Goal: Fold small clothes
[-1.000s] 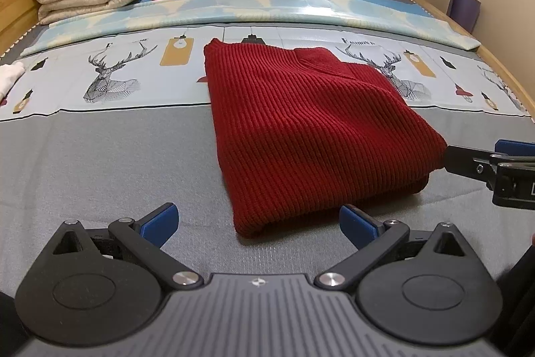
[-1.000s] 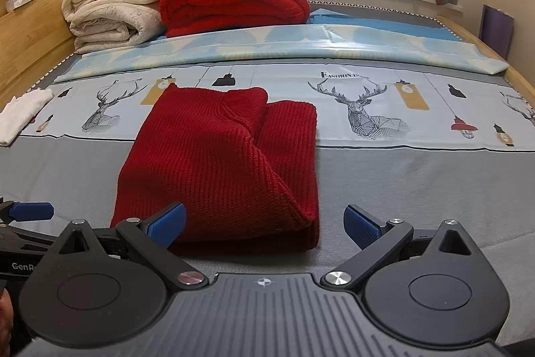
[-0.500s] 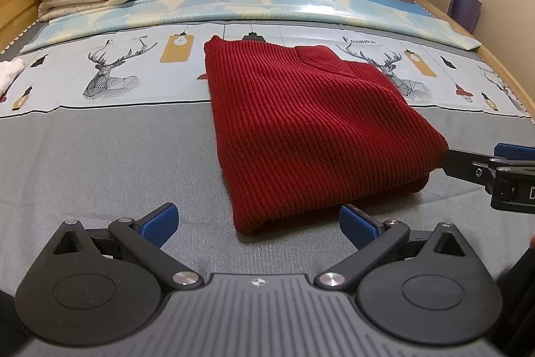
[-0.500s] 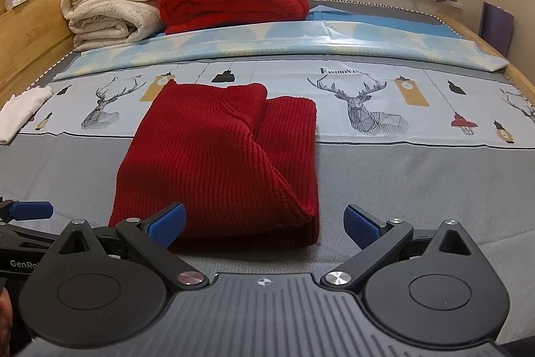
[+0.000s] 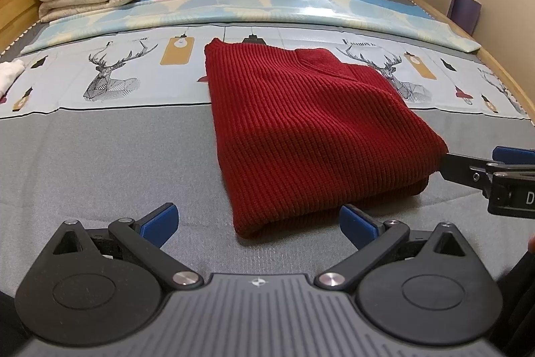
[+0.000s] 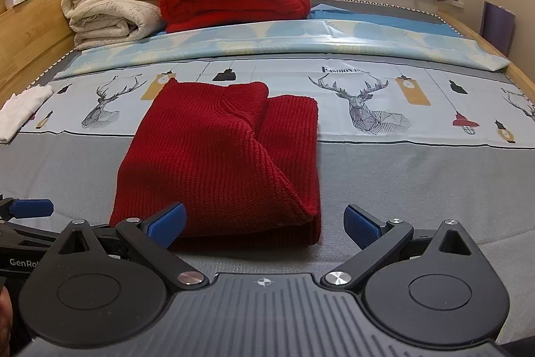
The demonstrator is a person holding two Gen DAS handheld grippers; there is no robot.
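Sweater (image 5: 311,129) seemingly unmoved — gripper (image 5: 257,223) wide

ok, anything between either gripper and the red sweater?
Nothing visible. Only bare grey bedcover lies between the open left gripper and the folded dark red knit sweater; the open right gripper already straddles its near edge.

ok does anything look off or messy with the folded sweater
Slightly. The red sweater is folded, but its top layer sits askew: in the right wrist view a diagonal flap edge runs across it, leaving a strip of the lower layer uncovered on the right. Nothing looks damaged or spilled.
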